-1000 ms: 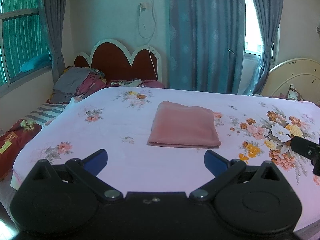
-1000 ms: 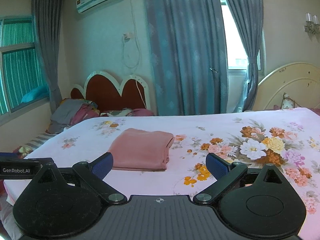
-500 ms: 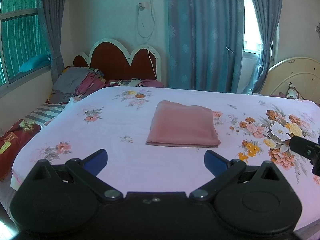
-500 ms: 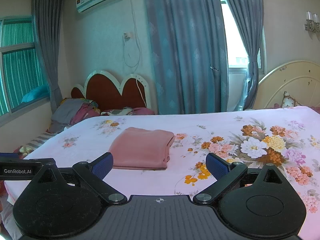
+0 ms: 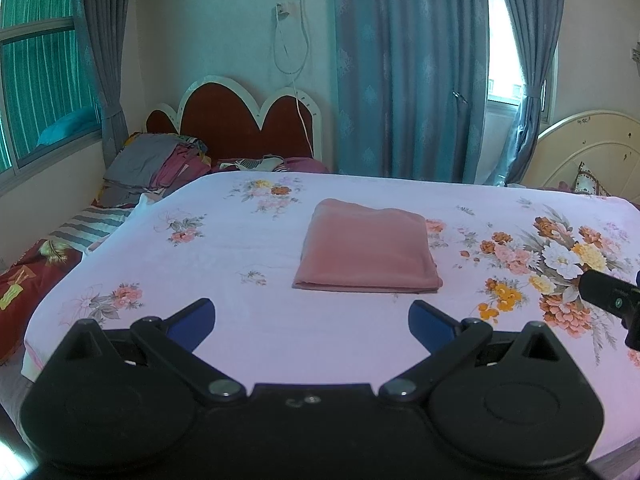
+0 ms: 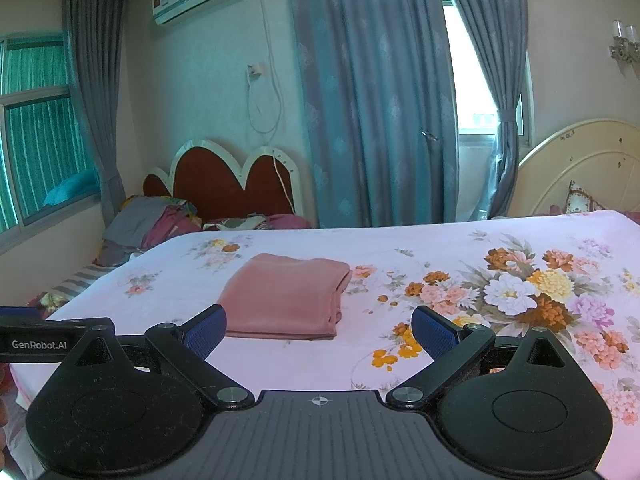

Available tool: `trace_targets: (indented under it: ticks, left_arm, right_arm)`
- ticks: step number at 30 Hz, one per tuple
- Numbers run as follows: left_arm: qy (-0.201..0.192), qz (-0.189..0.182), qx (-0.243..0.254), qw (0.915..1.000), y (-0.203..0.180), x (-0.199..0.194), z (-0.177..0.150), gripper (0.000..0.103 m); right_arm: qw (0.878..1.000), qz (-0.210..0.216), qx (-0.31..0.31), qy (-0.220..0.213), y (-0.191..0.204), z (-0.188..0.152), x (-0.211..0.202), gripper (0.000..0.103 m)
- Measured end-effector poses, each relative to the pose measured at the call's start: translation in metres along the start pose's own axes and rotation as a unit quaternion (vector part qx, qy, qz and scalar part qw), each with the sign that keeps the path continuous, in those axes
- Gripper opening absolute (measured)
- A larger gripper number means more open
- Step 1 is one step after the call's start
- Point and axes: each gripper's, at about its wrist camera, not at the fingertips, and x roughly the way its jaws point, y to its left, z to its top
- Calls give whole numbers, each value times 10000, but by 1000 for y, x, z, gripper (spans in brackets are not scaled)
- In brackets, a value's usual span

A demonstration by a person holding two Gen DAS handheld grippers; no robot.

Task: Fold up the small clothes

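Floral bedsheet (image 5: pixel 240 248), heart-shaped headboard (image 5: pixel 248 120)

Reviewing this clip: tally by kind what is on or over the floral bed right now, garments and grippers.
Folded pink garment on the floral sheet: 1
Grippers, fingers apart and holding nothing: 2, the left gripper and the right gripper
Total: 3
The clothes pile lies on the other bed, so it is not counted.
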Motion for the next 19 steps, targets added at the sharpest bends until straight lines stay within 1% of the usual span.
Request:
trace_targets:
  ticks: [5,10,13,16,19]
  left_arm:
    - [42,-19,4,10000,1,3,0,103]
    - [124,-95,30,9999,6,14,0,103]
    - [121,-131,-9,9998,10,23,1,101]
    - [230,-81,-78,9997,15,37,4,99]
    - [378,-99,30,9992,19,58,10,103]
  right_arm:
    - [10000,-5,11,37,2,-1,3,98]
    - [10000,-9,9,83,4,-1,9,98]
    - [9999,-18,19,134,5,-2,15,98]
    - [9998,-50,6,202,6,-4,23,98]
    - [9995,-119,33,292,3,-5,35,98]
